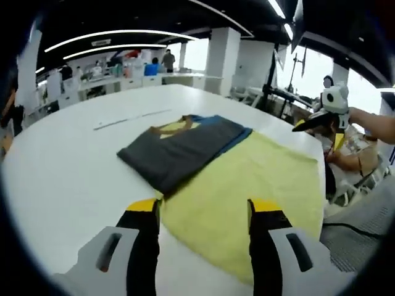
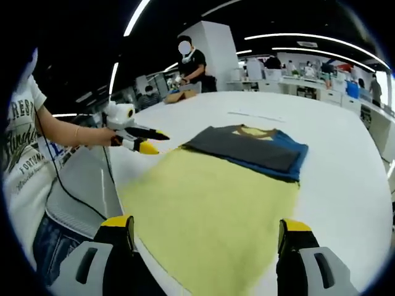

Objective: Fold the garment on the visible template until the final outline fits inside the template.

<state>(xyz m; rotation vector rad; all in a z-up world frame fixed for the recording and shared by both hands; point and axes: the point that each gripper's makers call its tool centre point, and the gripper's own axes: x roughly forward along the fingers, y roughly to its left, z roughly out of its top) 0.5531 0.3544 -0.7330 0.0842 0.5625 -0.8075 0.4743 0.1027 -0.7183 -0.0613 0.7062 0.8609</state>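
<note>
Lying folded: garment on yellow template | white table

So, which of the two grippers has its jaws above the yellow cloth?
The right gripper: its open jaws frame the yellow cloth. The left gripper is held off the cloth's edge, beside the table.

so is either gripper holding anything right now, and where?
Nothing held. The left gripper and right gripper both have open jaws above the yellow cloth, nothing between them. The folded shirt lies untouched at its far end.
</note>
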